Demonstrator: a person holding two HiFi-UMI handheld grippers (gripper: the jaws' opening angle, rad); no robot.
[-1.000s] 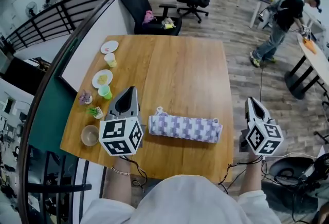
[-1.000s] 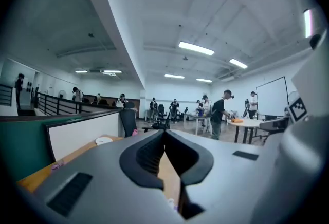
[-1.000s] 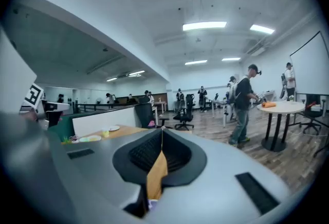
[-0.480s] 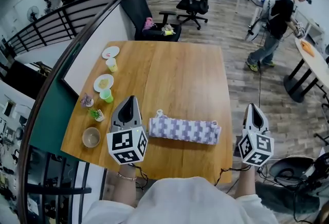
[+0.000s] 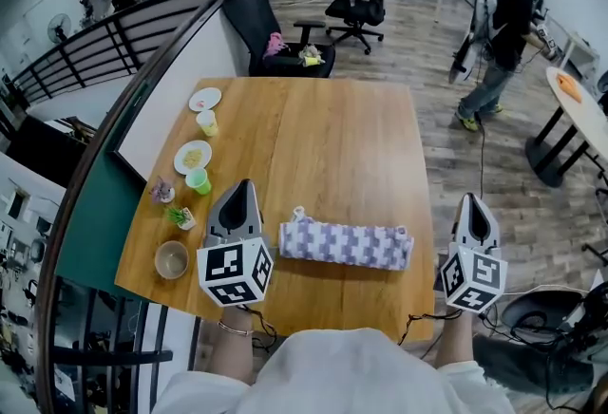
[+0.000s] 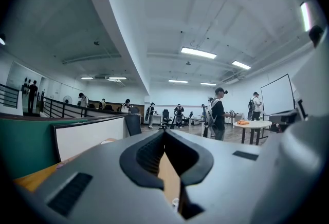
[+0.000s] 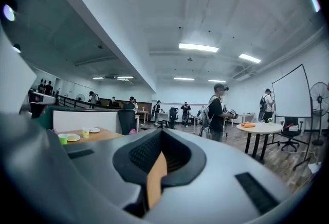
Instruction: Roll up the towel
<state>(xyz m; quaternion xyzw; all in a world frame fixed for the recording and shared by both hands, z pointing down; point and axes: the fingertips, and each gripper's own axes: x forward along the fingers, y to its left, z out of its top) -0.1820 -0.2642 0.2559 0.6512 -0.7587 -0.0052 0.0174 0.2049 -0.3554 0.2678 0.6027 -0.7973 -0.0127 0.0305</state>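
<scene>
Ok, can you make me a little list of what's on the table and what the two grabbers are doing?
Task thing: towel, purple and white checks, rolled up
Where: near front edge of wooden table
Left gripper: shut, empty, beside towel's left end
Right gripper: shut, empty, right of towel, apart from it
Also there: bowl, green cup, plate along table's left side

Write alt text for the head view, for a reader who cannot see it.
A purple-and-white checked towel, rolled into a log, lies near the front edge of a wooden table. The left gripper is beside its left end, the right gripper off past its right end, both shut and empty. Plates, cups and a bowl line the table's left edge.
</scene>
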